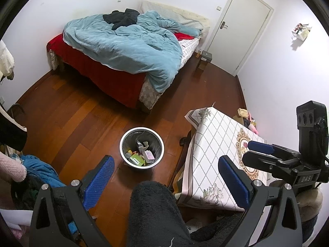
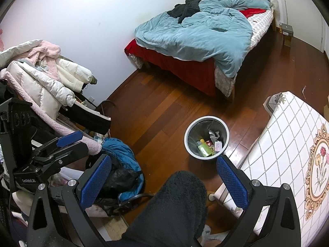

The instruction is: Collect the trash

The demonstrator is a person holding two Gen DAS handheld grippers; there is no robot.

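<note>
- A bedroom seen from above, from cameras on two hand-held claws.
- The left claw has its blue-padded fingers spread wide, with nothing between them.
- The right claw is likewise spread wide and empty. In the left wrist view it shows side-on at the right, above the tabletop.
- A round trash bin with a white rim and dark liner stands on the wooden floor, between the bed and the tabletop, just ahead of both claws.
- Inside the bin lies collected trash: a green box, a pink-and-white packet, crumpled grey wrapping and something yellow.
- The tabletop wears a white cloth with a diamond grid and a floral medallion; it sits to the right of the bin, near it but not touching.
- A knee in dark fleecy fabric fills the bottom centre of both views.
- The bed has a rumpled light-blue duvet, a red sheet and dark clothing on top.
- A pile of white and pink coats is heaped at the left, with a blue jacket below it.
- A closed white door stands beyond the bed.
</note>
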